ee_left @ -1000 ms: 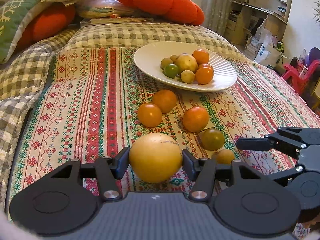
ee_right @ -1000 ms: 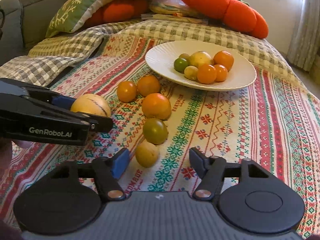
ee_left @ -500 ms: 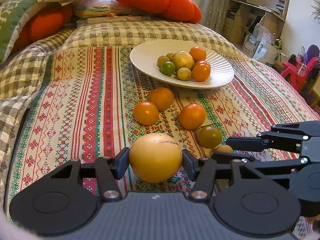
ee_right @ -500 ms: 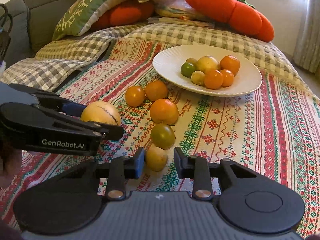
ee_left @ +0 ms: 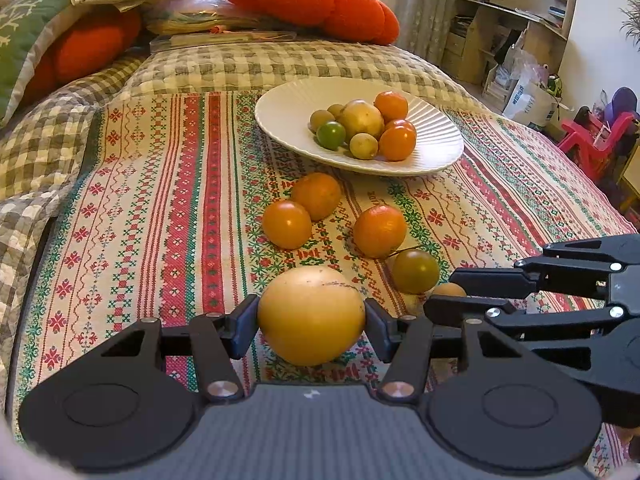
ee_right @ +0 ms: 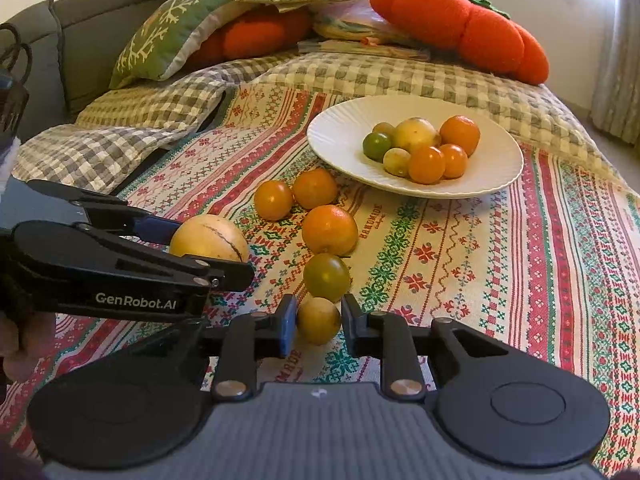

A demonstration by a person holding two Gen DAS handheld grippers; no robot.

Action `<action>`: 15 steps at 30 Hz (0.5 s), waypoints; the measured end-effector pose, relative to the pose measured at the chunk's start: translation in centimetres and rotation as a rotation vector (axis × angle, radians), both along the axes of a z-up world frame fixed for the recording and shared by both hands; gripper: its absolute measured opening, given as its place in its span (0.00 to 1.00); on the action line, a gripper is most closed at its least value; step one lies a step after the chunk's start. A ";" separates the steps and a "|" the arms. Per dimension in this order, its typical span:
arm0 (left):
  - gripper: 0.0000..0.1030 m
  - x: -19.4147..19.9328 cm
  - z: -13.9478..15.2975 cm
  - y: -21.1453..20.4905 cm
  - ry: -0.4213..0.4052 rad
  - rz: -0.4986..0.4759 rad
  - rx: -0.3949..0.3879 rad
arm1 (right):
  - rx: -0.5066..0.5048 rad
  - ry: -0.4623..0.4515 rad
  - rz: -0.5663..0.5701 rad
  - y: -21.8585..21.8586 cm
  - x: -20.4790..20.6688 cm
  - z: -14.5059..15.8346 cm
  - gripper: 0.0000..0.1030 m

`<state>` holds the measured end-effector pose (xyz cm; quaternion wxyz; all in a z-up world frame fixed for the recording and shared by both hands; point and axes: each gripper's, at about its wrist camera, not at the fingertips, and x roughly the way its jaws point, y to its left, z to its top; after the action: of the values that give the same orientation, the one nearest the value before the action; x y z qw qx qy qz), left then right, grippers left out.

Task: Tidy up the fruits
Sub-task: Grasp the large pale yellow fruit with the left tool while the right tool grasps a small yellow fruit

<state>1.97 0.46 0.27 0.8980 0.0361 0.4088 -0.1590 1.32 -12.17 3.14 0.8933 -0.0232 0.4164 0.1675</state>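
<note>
A: What does the left gripper [ee_left: 311, 318] have?

B: A large yellow fruit [ee_left: 311, 316]. Both pads press its sides, so the jaws are clamped on it at a fairly wide spread. In the right wrist view the same fruit [ee_right: 208, 238] sits between the left gripper's fingers, low over the patterned cloth [ee_left: 160, 200] near its front edge; I cannot tell whether it touches the cloth.

A: And the right gripper [ee_right: 319, 320]?

B: Its jaws are drawn in narrow around a small yellow fruit [ee_right: 319, 320]. The left pad looks to be touching it and the right pad is right at its side; a firm squeeze is hard to confirm. That fruit lies on the cloth, close to the front edge.

A: What else lies loose?

B: Just behind the small yellow one is a green-brown fruit [ee_right: 326, 277], touching or nearly touching it. Behind that is an orange fruit [ee_right: 329, 229], then two more orange ones side by side, left [ee_right: 273, 200] and right [ee_right: 315, 188], all in the cloth's middle.

A: And the plate?

B: The white ribbed plate [ee_right: 492, 160] stands toward the cloth's far edge and holds a cluster of orange, yellow and green fruits. Beyond it lie a checked quilt [ee_right: 360, 76] and an orange pumpkin cushion [ee_right: 460, 28].
</note>
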 end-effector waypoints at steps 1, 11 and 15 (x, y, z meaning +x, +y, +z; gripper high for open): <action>0.48 0.0 0.0 0.0 0.000 0.000 0.000 | 0.003 -0.003 -0.001 0.0 0.0 0.1 0.21; 0.48 -0.1 0.7 -0.1 -0.014 -0.006 -0.022 | 0.035 -0.026 -0.032 -0.7 0.1 1.0 0.21; 0.48 0.0 1.1 -0.4 -0.024 -0.019 -0.034 | 0.051 -0.037 -0.058 -1.3 0.4 1.4 0.21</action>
<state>1.96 0.01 1.33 0.9018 0.0263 0.3947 -0.1738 1.69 -13.51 4.56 0.9057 0.0088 0.3957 0.1517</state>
